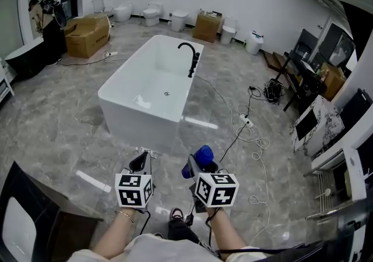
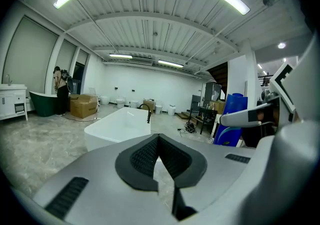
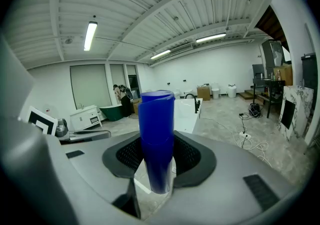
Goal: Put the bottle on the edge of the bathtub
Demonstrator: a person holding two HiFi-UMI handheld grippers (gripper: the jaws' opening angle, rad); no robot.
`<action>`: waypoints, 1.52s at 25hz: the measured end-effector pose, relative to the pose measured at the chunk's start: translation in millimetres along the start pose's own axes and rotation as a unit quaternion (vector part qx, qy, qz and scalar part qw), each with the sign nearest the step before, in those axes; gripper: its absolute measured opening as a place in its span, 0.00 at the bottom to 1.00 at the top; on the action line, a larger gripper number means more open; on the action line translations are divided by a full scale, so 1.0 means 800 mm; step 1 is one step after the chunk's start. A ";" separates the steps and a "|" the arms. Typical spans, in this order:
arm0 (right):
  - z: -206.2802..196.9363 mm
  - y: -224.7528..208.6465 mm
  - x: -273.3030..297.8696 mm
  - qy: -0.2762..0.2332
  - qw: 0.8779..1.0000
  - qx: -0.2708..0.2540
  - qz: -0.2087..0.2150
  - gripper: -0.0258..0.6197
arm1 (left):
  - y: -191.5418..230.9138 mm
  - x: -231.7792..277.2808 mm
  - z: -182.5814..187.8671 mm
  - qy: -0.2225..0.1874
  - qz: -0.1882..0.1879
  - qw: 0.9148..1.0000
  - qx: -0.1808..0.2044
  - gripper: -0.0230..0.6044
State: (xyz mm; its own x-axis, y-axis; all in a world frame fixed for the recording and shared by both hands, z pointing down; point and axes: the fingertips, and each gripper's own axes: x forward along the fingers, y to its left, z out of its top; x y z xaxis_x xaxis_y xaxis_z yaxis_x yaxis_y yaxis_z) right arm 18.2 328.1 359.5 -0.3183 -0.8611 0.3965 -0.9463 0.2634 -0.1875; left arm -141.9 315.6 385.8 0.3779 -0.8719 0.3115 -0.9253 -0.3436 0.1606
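- A person is standing on a grey marble-look floor (image 1: 70, 121) in a bathroom showroom, holding a two-jaw tool in each hand at the bottom centre of the head view.
- The right gripper (image 1: 197, 166) is pinching a blue bottle (image 1: 198, 160); its own view shows the black pads pressing on both sides of the bottle's lower body.
- In that view the bottle is standing upright across the jaws, its long axis running top to bottom of the frame, the cap end uppermost.
- The left gripper (image 1: 140, 163) is sitting just beside the right one, to its left. Its jaws are pressed together at the tips, with nothing between them.
- A white freestanding bathtub (image 1: 137, 121) is filling the upper middle of the head view, its length running away from the person. A black faucet (image 1: 190, 57) is rising from its far right rim.
- The bottle is sitting well apart from the tub, below it and slightly right in the frame.
- The short end facing the person looks like the nearest stretch of rim, lying ahead and a little up-left of the bottle.
- The carry is probably only beginning, and the bottle-holding right hand is the one placed to reach that rim.
- Boxes, toilets and loose cables are lying around the edges.
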 end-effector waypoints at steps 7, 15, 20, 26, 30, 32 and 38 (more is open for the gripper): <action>0.006 -0.014 0.021 0.001 1.000 0.003 -0.003 0.30 | 0.008 0.019 0.007 -0.002 0.006 1.000 0.001 0.04; 0.021 -0.042 0.057 0.000 1.000 0.003 -0.001 0.30 | 0.018 0.059 0.018 -0.010 0.014 1.000 -0.009 0.04; 0.038 -0.062 0.084 -0.001 1.000 0.007 0.002 0.30 | 0.016 0.090 0.032 -0.019 0.006 1.000 -0.014 0.04; 0.055 -0.089 0.114 -0.001 1.000 0.012 0.009 0.30 | 0.016 0.128 0.049 -0.019 0.013 1.000 -0.012 0.04; 0.061 -0.106 0.130 0.000 1.000 0.019 0.013 0.30 | 0.012 0.147 0.055 -0.020 0.015 1.000 -0.008 0.04; 0.065 -0.113 0.137 0.000 1.000 0.022 0.016 0.30 | 0.010 0.155 0.058 -0.019 0.017 1.000 -0.007 0.04; 0.077 -0.135 0.158 0.000 0.999 0.026 0.023 0.30 | 0.007 0.182 0.068 -0.018 0.026 0.999 0.001 0.04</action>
State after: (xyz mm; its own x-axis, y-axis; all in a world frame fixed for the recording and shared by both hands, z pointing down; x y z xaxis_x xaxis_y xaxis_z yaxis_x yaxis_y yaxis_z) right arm 83.5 164.0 374.8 -0.3604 -0.8493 0.3858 -0.9267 0.2788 -0.2519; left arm -94.0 167.6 380.7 0.3270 -0.9007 0.2861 -0.9440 -0.2971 0.1435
